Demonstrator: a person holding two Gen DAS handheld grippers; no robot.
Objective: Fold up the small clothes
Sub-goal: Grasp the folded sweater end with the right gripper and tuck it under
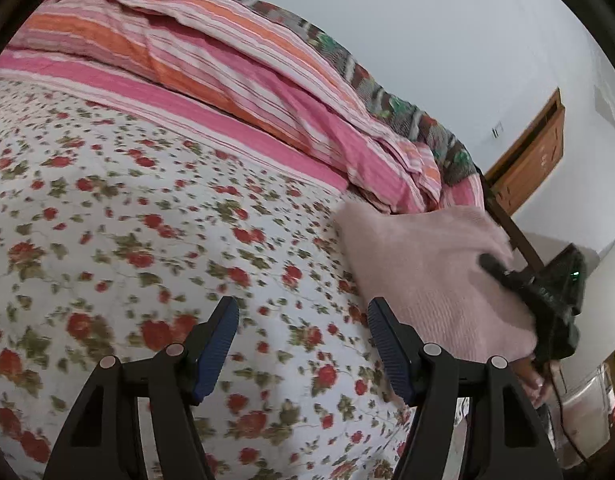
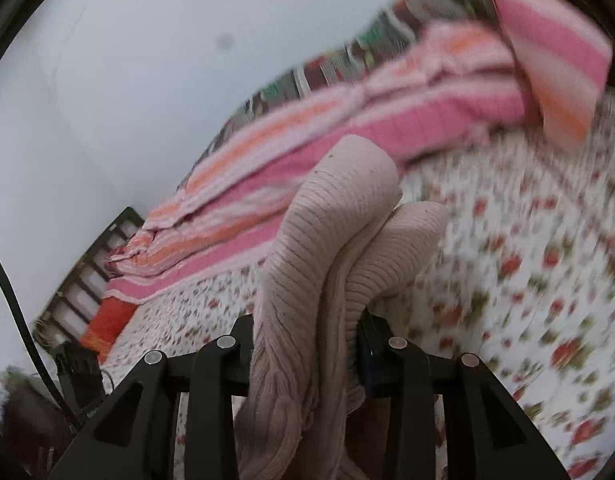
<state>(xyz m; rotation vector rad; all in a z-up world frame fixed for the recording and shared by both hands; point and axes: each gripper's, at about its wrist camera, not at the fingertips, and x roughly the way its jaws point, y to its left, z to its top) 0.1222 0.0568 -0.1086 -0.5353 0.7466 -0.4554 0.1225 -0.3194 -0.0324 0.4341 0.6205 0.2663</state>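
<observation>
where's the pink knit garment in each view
Left wrist: the pink knit garment lies at right of centre on the floral bedsheet, with the right gripper on its far edge.
Right wrist: it fills the lower centre, bunched between the jaws, which press on it.
Shared landmark: the pink and orange striped blanket behind it.
</observation>
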